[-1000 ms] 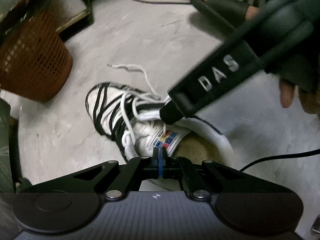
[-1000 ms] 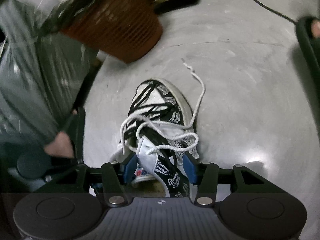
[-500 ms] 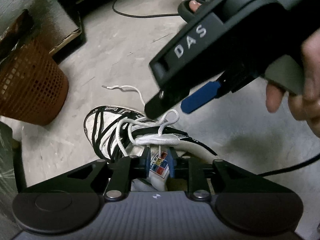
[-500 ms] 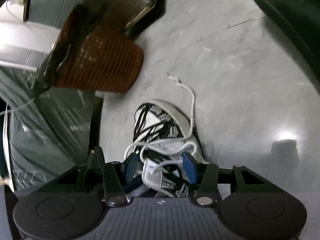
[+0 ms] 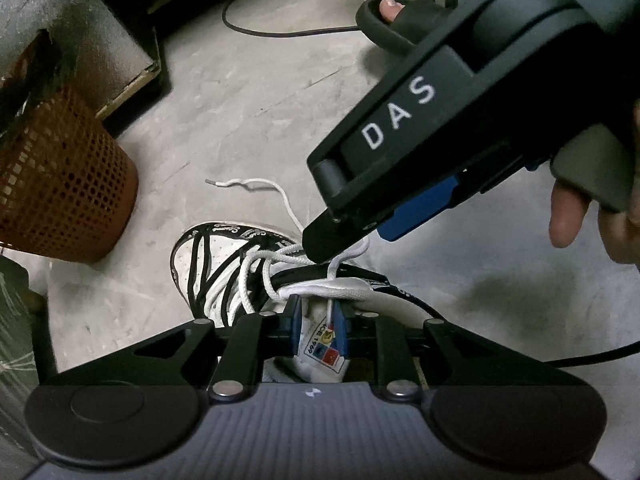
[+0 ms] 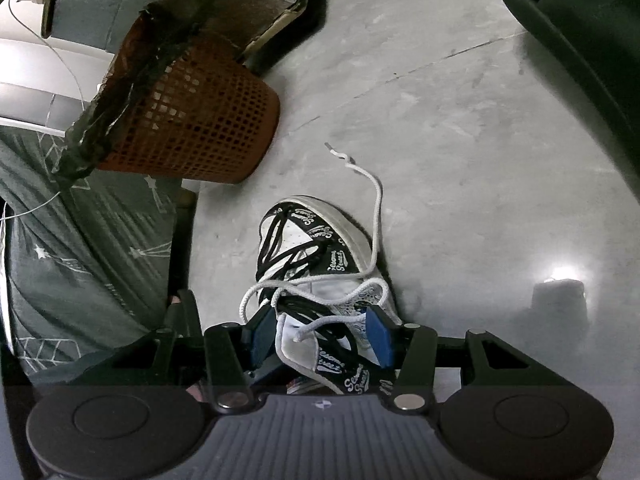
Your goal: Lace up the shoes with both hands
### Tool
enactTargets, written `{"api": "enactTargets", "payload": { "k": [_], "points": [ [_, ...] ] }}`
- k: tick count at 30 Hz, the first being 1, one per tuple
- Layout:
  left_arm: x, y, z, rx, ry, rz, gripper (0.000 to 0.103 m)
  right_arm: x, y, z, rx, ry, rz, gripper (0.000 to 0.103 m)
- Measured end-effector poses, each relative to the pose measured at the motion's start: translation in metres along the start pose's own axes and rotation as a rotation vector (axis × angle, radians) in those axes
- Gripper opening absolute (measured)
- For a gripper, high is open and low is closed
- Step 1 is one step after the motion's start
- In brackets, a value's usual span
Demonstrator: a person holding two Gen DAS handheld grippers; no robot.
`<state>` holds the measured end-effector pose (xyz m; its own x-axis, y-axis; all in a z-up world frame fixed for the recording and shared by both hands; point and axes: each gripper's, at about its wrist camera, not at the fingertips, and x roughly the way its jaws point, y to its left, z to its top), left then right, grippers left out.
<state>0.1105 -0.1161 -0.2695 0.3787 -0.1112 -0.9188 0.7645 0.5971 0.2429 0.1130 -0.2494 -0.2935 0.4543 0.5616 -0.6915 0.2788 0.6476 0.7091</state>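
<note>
A white sneaker (image 5: 216,264) with black straps and loose white laces lies on the grey floor, also in the right wrist view (image 6: 304,236). My left gripper (image 5: 317,324) is at the shoe's mouth, its blue pads narrowly shut on the labelled tongue (image 5: 320,344). A short lace end hangs between the pads too. My right gripper (image 5: 340,240) slants in from the right above the crossed laces. In its own view the right gripper (image 6: 320,336) stands open and wide, straddling the tongue (image 6: 298,344) and a lace loop. One free lace end (image 5: 256,184) trails past the toe on the floor (image 6: 376,208).
An orange mesh basket (image 5: 60,184) stands left of the shoe (image 6: 200,120), with a dark box (image 5: 100,40) behind it. A foot in a black slipper (image 5: 396,20) rests at the far right (image 6: 580,20). Black cables (image 5: 280,32) cross the floor. Grey patterned cloth (image 6: 80,240) fills the left side.
My left gripper's jaws went from fully shut to set narrowly about the tongue. The right gripper rolled and now looms larger above the laces. The shoe has stayed in place.
</note>
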Motion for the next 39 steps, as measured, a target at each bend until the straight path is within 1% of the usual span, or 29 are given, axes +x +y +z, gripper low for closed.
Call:
{"api": "enactTargets", "payload": {
  "k": [6,10,12,13,16,20,23,25,31,39],
  "points": [
    [0.000,-0.007,-0.004,0.014,-0.017,0.041,0.020,0.000,0.001,0.001,0.006,-0.002,0.006,0.054],
    [0.004,-0.002,0.000,-0.034,0.019,0.005,0.020,0.000,0.001,0.001,0.006,-0.001,0.006,0.054],
    [0.003,0.005,0.003,-0.076,0.028,-0.036,0.014,0.000,0.000,0.001,0.008,-0.002,0.003,0.054],
    [0.003,0.008,0.003,-0.090,0.032,-0.053,0.014,0.000,0.000,0.001,0.011,-0.003,0.003,0.054],
    [0.004,0.012,0.004,-0.087,0.036,-0.073,0.014,0.000,-0.001,0.001,0.017,-0.006,-0.001,0.054],
    [0.005,0.010,0.005,-0.061,0.037,-0.073,0.013,0.000,-0.001,0.000,0.018,-0.006,0.001,0.054],
    [0.006,0.006,0.005,-0.043,0.038,-0.071,0.009,0.001,0.000,0.000,0.014,-0.003,0.003,0.054],
    [0.007,0.005,0.005,-0.031,0.041,-0.073,0.003,0.001,0.001,0.001,0.010,-0.002,0.005,0.054],
    [0.005,0.007,0.003,-0.036,0.028,-0.083,0.003,0.001,0.003,0.000,0.004,0.004,0.001,0.054],
    [0.007,0.004,0.005,-0.019,0.033,-0.074,0.003,0.003,0.006,-0.002,-0.014,0.019,0.000,0.054]
  ]
}}
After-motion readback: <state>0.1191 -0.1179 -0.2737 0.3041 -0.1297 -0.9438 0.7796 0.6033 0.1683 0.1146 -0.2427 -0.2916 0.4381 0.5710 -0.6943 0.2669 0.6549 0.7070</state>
